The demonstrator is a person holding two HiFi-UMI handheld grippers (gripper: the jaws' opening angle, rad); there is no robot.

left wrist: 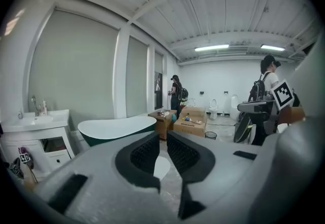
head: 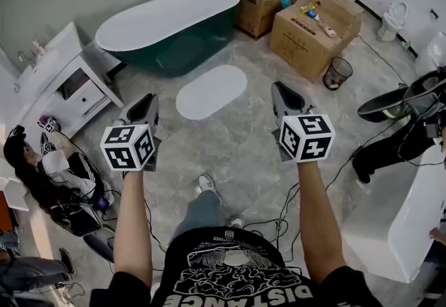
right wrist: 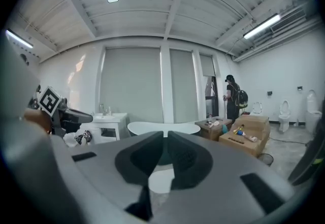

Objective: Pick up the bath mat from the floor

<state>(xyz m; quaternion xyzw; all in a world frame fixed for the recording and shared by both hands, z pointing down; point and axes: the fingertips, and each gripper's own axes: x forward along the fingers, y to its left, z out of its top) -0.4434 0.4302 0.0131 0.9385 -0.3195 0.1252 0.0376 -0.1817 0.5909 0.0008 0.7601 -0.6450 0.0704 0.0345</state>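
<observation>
The bath mat [head: 211,92], a pale oval, lies flat on the grey tiled floor just in front of the bathtub [head: 167,20], on the side of the tub nearest the person, apart from the tub's dark green wall. The left gripper [head: 148,105] is held up in the air on the near side of the tub, well short of the mat and toward the tub's left end; in the left gripper view its jaws stand almost together, with only a narrow slit between the ribbed pads and nothing caught in it. The right gripper [head: 283,95] is held level with it, off toward the tub's right end and also clear of the mat; in the right gripper view its jaws meet at the tips and hold nothing. Through the gap under each pair of jaws a bit of the mat shows, with the tub behind it. Beyond the tub's right end stand two cardboard boxes [head: 315,20] with small items on top, and a wire bin [head: 337,72] sits on the floor near the larger box. A white cabinet [head: 73,86] stands off the tub's left end, and a seated person [head: 49,173] is on the floor nearer than it.
</observation>
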